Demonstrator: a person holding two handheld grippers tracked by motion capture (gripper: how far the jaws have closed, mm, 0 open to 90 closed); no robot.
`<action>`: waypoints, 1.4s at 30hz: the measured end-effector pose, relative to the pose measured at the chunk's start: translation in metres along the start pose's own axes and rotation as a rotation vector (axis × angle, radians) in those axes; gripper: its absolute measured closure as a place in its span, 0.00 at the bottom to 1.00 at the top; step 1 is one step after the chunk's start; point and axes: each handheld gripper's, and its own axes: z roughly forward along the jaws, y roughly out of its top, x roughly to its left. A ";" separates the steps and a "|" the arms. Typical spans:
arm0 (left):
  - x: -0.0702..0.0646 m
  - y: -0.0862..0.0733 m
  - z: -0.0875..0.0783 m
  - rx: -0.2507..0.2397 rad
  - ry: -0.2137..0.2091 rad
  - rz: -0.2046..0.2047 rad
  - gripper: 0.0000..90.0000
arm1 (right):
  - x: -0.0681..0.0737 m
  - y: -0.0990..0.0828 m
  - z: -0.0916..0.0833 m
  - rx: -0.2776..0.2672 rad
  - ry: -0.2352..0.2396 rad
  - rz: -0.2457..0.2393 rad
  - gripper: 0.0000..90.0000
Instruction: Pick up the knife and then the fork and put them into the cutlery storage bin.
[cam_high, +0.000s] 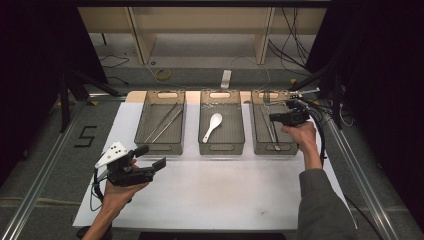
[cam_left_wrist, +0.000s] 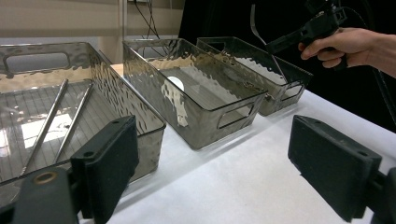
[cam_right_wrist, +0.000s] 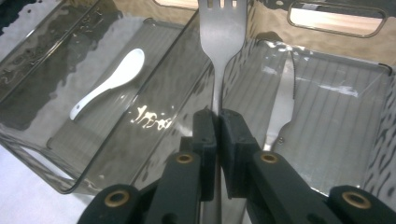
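My right gripper (cam_high: 273, 118) hovers over the right-hand smoky bin (cam_high: 256, 135), shut on the handle of a metal fork (cam_right_wrist: 218, 35) whose tines point away, toward the bin's far wall. Below it a metal knife (cam_right_wrist: 283, 100) lies on that bin's ribbed floor. A white spoon (cam_high: 213, 126) rests in the middle bin (cam_high: 222, 149). Two metal chopsticks (cam_high: 164, 123) lie in the left bin (cam_high: 158, 147). My left gripper (cam_high: 151, 156) is held over the table's front left, open with nothing between its pads (cam_left_wrist: 109, 161).
The three bins stand side by side at the back of the white table (cam_high: 215, 190). Cables (cam_high: 320, 130) trail from the right gripper past the table's right edge. A shelf frame (cam_high: 145, 45) stands behind the table.
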 end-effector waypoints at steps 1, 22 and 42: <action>0.000 0.000 0.000 0.000 0.000 0.000 0.17 | 0.000 0.000 0.000 -0.002 0.001 0.002 0.95; 0.000 0.000 0.000 0.001 0.000 0.000 0.17 | -0.001 -0.003 0.011 0.019 -0.014 0.011 0.95; 0.000 0.000 0.000 -0.002 -0.003 -0.001 0.17 | 0.001 -0.011 0.030 0.099 -0.063 0.024 0.94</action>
